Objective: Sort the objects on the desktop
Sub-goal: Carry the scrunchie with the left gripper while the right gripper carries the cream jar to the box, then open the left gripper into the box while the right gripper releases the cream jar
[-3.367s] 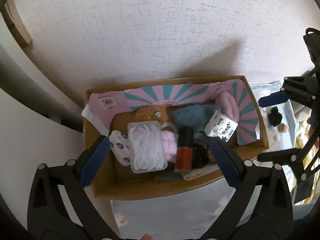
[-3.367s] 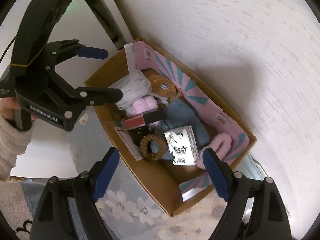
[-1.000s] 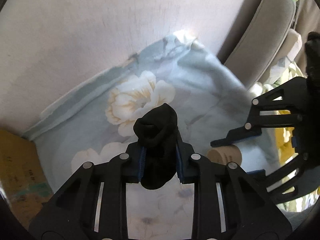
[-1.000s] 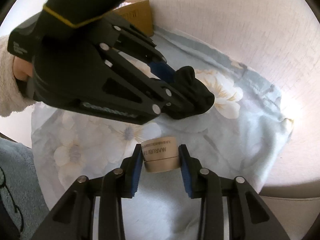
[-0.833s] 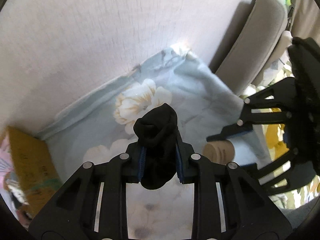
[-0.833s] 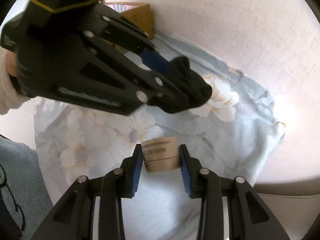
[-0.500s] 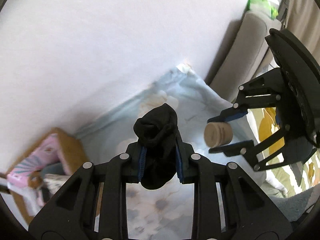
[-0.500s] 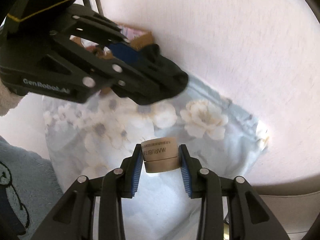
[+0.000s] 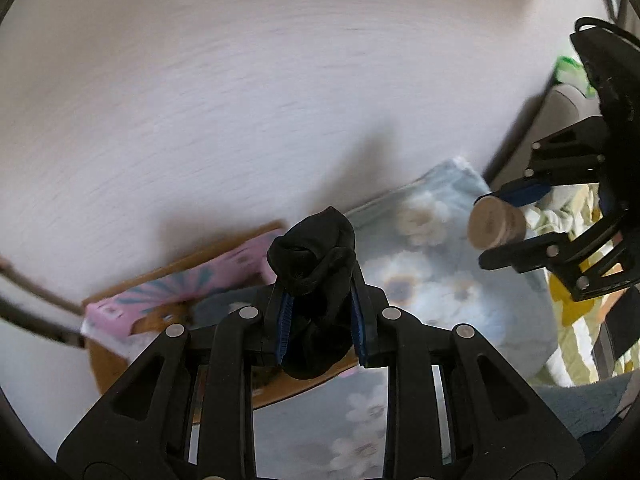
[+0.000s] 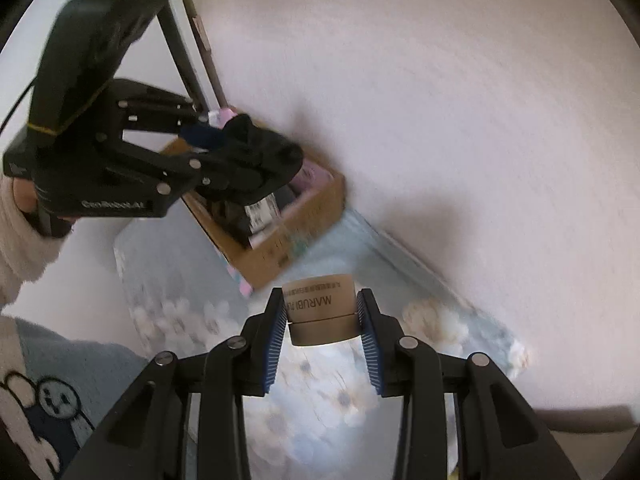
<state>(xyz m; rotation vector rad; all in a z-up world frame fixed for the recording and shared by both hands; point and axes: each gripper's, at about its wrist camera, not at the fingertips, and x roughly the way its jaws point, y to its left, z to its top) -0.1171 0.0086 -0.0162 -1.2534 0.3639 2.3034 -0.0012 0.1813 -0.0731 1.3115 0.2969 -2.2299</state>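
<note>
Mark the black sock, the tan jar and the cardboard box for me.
black sock (image 9: 314,248), left wrist view, bunched upper end above the pads.
tan jar (image 10: 322,314), right wrist view, labelled side wall between the pads.
cardboard box (image 10: 280,254), right wrist view, near outer wall.

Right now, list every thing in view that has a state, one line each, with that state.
Left gripper: shut on the black sock, held above the box.
Right gripper: shut on the tan jar, lifted off the cloth.
Black sock: bunched, clamped between the pads.
Tan jar: lid on, gripped by its sides.
Cardboard box: open-topped, filled with items.
Floral cloth: spread flat under the box.
</note>
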